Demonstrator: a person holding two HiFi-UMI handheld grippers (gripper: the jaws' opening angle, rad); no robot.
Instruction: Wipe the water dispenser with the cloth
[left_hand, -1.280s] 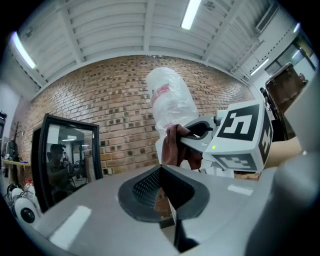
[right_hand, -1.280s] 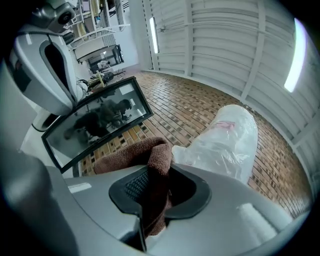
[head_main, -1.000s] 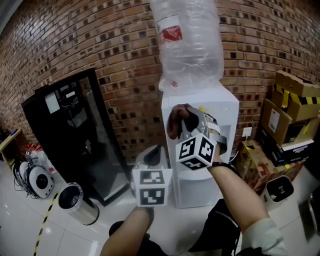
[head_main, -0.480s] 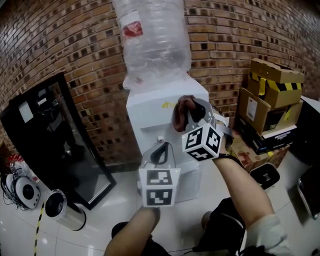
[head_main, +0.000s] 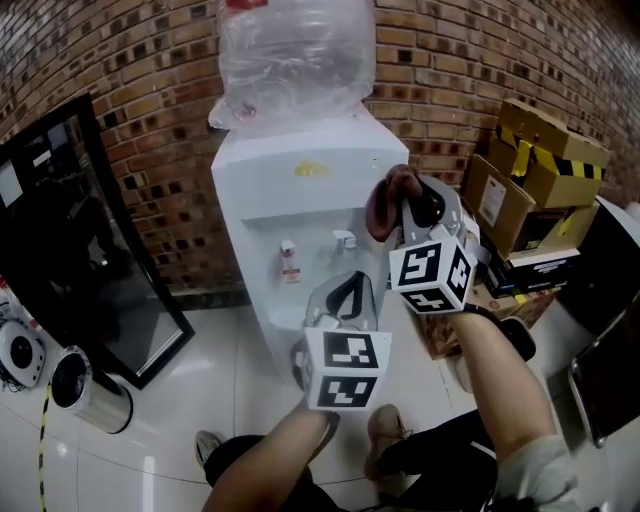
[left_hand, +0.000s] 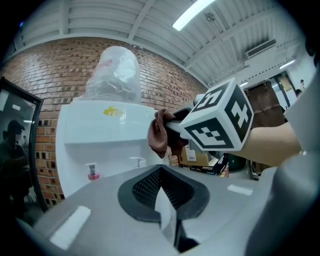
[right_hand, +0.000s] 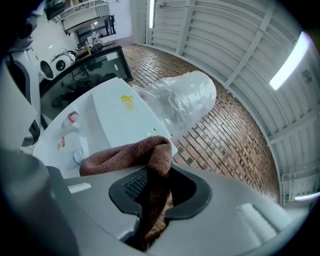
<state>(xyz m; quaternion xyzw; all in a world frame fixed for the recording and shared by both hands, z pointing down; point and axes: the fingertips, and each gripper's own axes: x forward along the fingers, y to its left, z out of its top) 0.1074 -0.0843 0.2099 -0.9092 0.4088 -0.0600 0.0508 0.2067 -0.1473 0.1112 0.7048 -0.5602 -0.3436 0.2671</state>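
Right claw (head_main: 405, 208): clamped on the brown cloth (right_hand: 125, 156), a loose fold out front.
Left claw (left_hand: 161, 197): closed, empty.
Water dispenser (head_main: 300, 195): ahead; the cloth is near its top right corner.
Risk: my thin bite slips under hard rubbing; a high swipe knocks the bottle (head_main: 295, 50).

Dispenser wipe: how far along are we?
Done: the cloth is clamped in the right gripper. In hand: it is held up by the water dispenser's upper right front edge; contact unclear. To do: the wiping itself. The left gripper is shut, empty, lower down.
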